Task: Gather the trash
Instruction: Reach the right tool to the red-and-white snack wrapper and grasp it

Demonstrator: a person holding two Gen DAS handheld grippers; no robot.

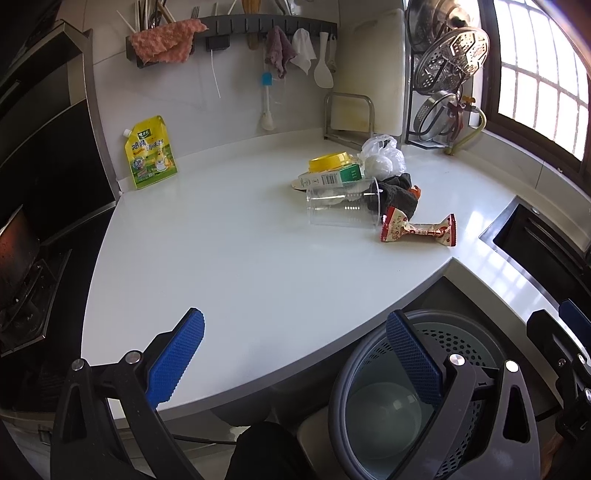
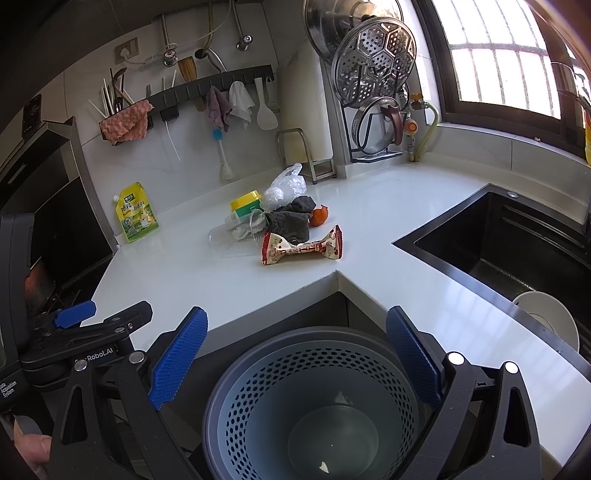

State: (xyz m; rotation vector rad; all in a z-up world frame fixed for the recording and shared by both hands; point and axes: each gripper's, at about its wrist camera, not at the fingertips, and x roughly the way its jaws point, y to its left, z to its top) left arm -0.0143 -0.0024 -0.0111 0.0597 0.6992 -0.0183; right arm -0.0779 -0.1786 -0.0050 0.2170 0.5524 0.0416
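Observation:
A pile of trash lies on the white counter (image 1: 229, 258): a clear plastic cup (image 1: 341, 206) on its side, a red and white snack wrapper (image 1: 417, 230), a green and white carton (image 1: 328, 179), a yellow lid (image 1: 328, 161), a crumpled white plastic bag (image 1: 382, 158), a dark cloth (image 1: 399, 192) and an orange peel (image 2: 318, 216). A grey perforated bin (image 2: 314, 402) stands below the counter's inner corner. My left gripper (image 1: 295, 354) is open and empty over the counter's front edge. My right gripper (image 2: 295, 354) is open and empty above the bin.
A yellow seasoning pouch (image 1: 151, 153) leans on the back wall. A black sink (image 2: 517, 243) with a white bowl (image 2: 550, 321) is at the right. A lid rack (image 2: 376, 92) and a utensil rail (image 1: 229, 33) stand at the back. A stove (image 1: 22, 280) is at the left.

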